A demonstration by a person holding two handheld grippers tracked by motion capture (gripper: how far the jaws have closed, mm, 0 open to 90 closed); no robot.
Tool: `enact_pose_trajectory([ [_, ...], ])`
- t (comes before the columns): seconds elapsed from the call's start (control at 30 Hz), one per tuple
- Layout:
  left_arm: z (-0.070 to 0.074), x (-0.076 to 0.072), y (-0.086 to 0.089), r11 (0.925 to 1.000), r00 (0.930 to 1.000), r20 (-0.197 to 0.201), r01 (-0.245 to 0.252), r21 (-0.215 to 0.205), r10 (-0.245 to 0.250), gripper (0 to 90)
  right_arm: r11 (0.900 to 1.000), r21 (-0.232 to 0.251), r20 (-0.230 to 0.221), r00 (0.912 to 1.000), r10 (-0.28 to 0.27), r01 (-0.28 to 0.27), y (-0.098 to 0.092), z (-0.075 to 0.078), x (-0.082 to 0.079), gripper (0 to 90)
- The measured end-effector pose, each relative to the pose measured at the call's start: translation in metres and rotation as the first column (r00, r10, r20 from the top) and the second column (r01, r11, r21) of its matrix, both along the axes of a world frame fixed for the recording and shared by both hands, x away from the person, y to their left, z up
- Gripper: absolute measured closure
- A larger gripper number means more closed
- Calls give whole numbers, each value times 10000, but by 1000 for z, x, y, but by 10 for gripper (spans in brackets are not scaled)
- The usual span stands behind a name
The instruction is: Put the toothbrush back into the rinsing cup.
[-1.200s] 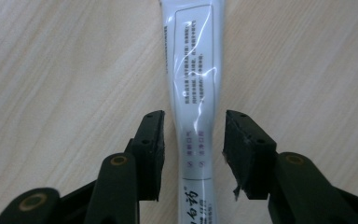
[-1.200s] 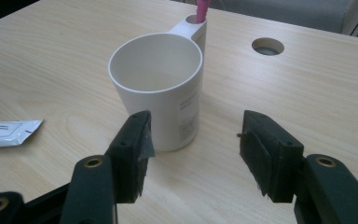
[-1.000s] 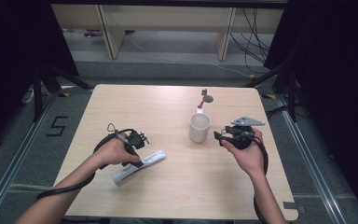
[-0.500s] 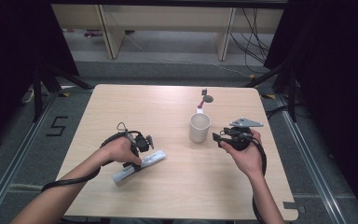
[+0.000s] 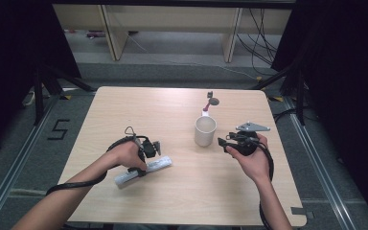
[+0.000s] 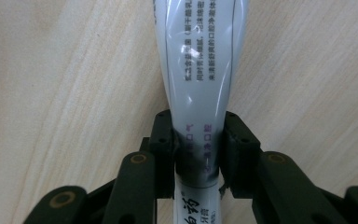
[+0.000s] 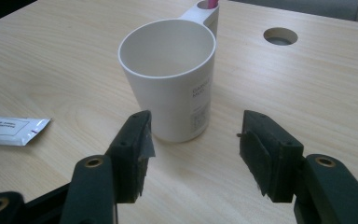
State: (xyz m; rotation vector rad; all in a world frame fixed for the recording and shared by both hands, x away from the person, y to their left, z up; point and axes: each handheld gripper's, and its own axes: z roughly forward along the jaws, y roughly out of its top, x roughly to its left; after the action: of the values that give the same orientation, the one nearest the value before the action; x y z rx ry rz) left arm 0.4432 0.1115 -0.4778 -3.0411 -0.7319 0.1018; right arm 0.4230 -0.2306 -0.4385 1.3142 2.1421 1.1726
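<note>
Since the earlier frame the left claw (image 6: pixel 196 144) dropped onto the tube (image 6: pixel 200 60), jaws just closing, now pinching its narrow end flat on the bench (image 5: pixel 182 201). Soft tube may squirt/slip. Right claw (image 7: pixel 193 149) spread, near cup (image 7: pixel 168 79).
</note>
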Motion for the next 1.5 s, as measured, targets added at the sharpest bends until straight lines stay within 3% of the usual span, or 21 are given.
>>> enact_pose_trajectory([
  [0.1, 1, -2, 1, 10000, 9999, 157, 44, -62, -43, 705, 9999, -160, 289, 9996, 50, -45, -1, -1, 1, 441],
  [0.23, 2, -6, 4, 9992, 9989, 375, 287, -273, -276, 720, 9997, -176, 168, 9997, 152, -149, -1, -3, 1, 441],
  [0.47, 4, -10, 8, 9908, 9887, 811, 1293, -405, -1257, 731, 9998, 22, 62, 9998, 206, -206, 2, -4, 1, 447],
  [0.63, 11, -12, 12, 9833, 9845, 1250, 1379, -1191, -1229, 735, 9998, -142, 203, 9997, 152, -149, 1, -4, 1, 447],
  [0.8, 25, -13, 18, 9584, 9721, 2140, 1481, -2439, -957, 736, 9997, 221, -17, 10000, 93, -92, 5, -3, -2, 447],
  [0.87, 29, -15, 19, 9402, 9667, 2469, 1442, -3085, -672, 736, 9996, 150, 83, 9996, 252, -253, 4, -3, -1, 447],
  [0.9, 29, -15, 19, 9402, 9667, 2469, 1442, -3085, -672, 737, 9997, 103, 157, 9996, 239, -241, 4, -3, -1, 447],
  [0.93, 32, -16, 20, 9274, 9633, 2636, 1435, -3454, -508, 737, 9997, 92, 190, 9996, 212, -214, 4, -3, -1, 447],
  [0.97, 36, -15, 21, 9073, 9505, 3053, 1783, -3808, -587, 737, 9998, -5, 289, 9994, 215, -215, 4, -2, -1, 448],
  [1.0, 38, -19, 22, 9074, 9576, 2872, 1423, -3955, -250, 738, 9997, -32, 335, 9992, 222, -221, 3, -2, -1, 450],
  [1.07, 41, -21, 24, 8918, 9500, 3120, 1497, -4270, -101, 738, 9996, 127, 471, 9986, 250, -256, 4, -3, -2, 458],
  [1.1, 42, -24, 24, 8715, 9477, 3169, 1232, -4747, 386, 738, 9992, 371, 334, 9993, 164, -176, 6, -3, -3, 459],
  [1.17, 46, -24, 26, 8631, 9385, 3423, 1360, -4864, 451, 739, 9994, 175, 605, 9977, 297, -308, 4, -2, -3, 461],
  [1.2, 49, -24, 28, 8593, 9319, 3590, 1422, -4913, 511, 739, 9990, 311, 430, 9986, 314, -327, 6, -2, -4, 460],
  [1.23, 49, -24, 28, 8593, 9319, 3590, 1422, -4913, 511, 740, 9990, 311, 430, 9986, 314, -327, 6, -2, -4, 460],
  [1.27, 49, -25, 29, 8402, 9209, 3755, 1203, -5287, 1044, 740, 9986, 355, 454, 9982, 388, -404, 6, -3, -4, 463],
  [1.3, 51, -25, 31, 8154, 9025, 3999, 1076, -5688, 1599, 740, 9976, 469, 530, 9974, 492, -517, 9, -4, -4, 476],
  [1.37, 51, -26, 32, 7844, 8879, 4074, 926, -6132, 2136, 741, 9980, 386, 580, 9972, 470, -493, 11, -4, -5, 476],
  [1.4, 51, -27, 33, 7712, 8748, 4214, 926, -6298, 2391, 741, 9977, 402, 634, 9966, 517, -543, 13, -5, -6, 476],
  [1.43, 50, -27, 33, 7468, 8716, 4123, 849, -6596, 2651, 741, 9965, 577, 668, 9961, 573, -612, 15, -6, -7, 477],
  [1.5, 48, -28, 34, 7052, 8557, 4101, 777, -7047, 3157, 741, 9950, 716, 710, 9953, 652, -702, 19, -6, -8, 477],
])
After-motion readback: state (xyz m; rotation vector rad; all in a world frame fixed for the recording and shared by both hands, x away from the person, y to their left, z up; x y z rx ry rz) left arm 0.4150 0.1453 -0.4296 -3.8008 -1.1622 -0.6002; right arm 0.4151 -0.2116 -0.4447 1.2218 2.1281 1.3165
